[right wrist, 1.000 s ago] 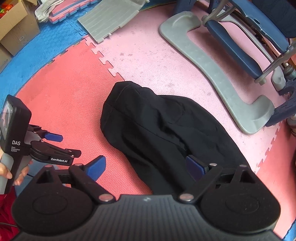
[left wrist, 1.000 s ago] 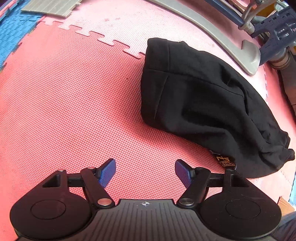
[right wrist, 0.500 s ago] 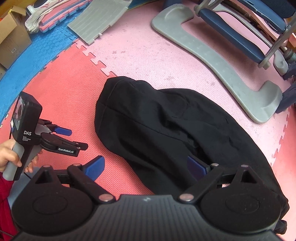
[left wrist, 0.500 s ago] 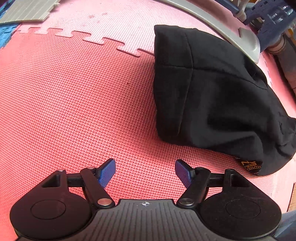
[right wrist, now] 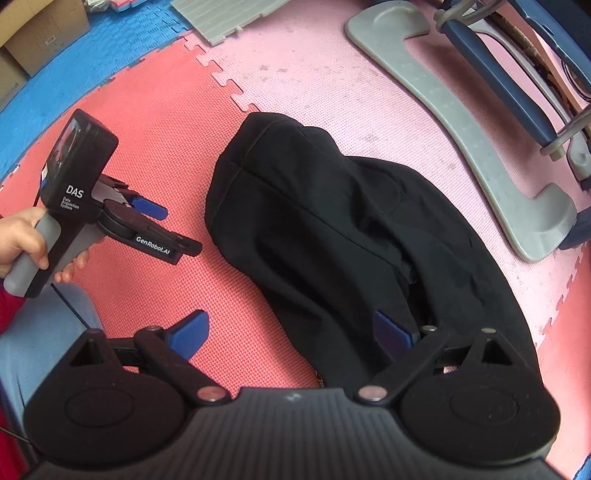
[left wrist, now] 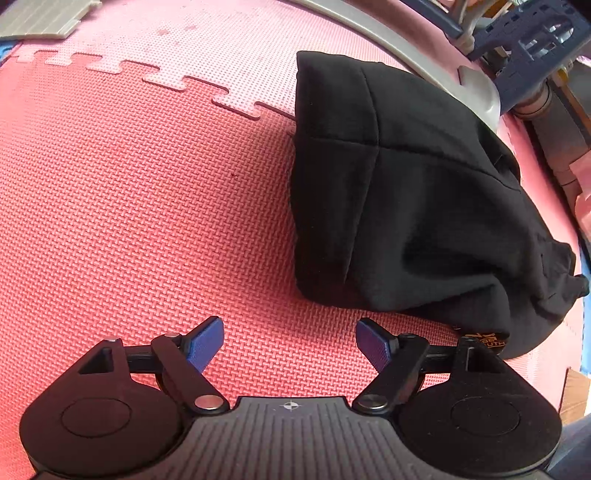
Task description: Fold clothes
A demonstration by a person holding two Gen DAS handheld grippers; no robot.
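A black garment (left wrist: 417, 206) lies bunched in a rough folded heap on the red and pink foam mat (left wrist: 129, 206), a small yellow label at its near edge. My left gripper (left wrist: 290, 341) hovers open over bare mat, just short of the garment's near left corner. In the right wrist view the same garment (right wrist: 343, 236) fills the centre. My right gripper (right wrist: 291, 334) stands open above its near edge, the right fingertip over the cloth and the left over mat. The left gripper (right wrist: 147, 214) shows there at the left, held by a hand (right wrist: 22, 240).
A grey curved plastic piece (right wrist: 469, 122) lies on the pink mat beyond the garment, with blue chair legs (right wrist: 506, 70) behind it. A grey ribbed panel (right wrist: 221, 14) and cardboard boxes (right wrist: 40, 33) sit at the far left on blue mat.
Both grippers have come lower and nearer to the garment. The left one has swung toward its left corner. Both stay open; the garment has not moved.
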